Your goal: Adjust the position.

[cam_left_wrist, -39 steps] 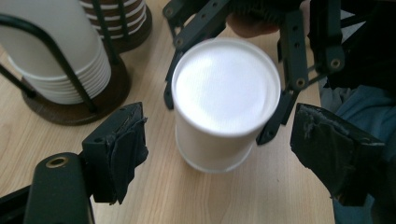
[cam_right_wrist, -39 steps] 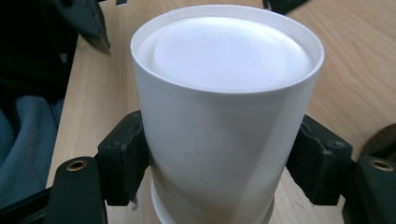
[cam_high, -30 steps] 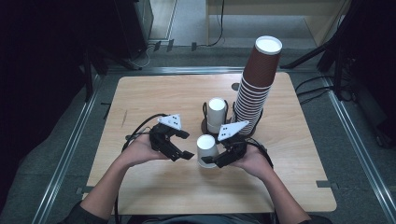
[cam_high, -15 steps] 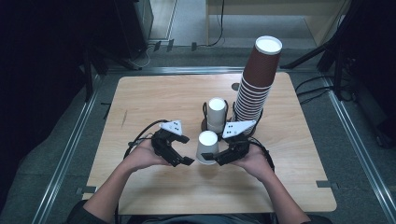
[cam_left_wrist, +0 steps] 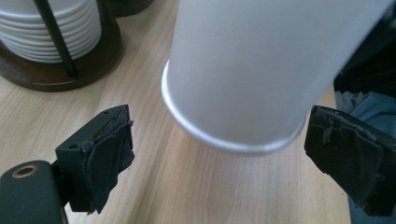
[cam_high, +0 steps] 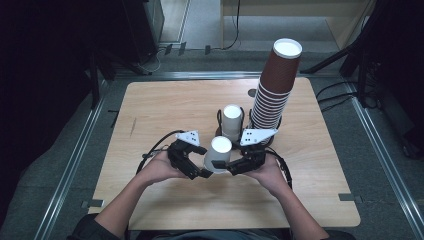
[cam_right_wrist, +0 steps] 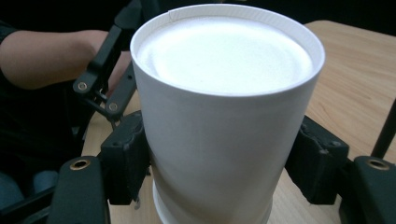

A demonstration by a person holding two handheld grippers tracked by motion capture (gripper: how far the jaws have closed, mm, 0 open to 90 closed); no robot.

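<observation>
Lowered since a second ago, the left gripper [cam_high: 200,167] has just been opening, its pads clear of the upside-down white cup [cam_high: 218,154] between them; the right gripper [cam_high: 227,166] pinches that cup above the table [cam_high: 150,110]; its rim is cut off in the right gripper view.

No legible text, label, brand, number or sign in any view. The white cup [cam_high: 218,152] is blank on its wall and its upturned base. The brown cups [cam_high: 276,85] near the tabletop's far right corner carry no print. The grey plates on the grippers show dark dots only, no characters.
</observation>
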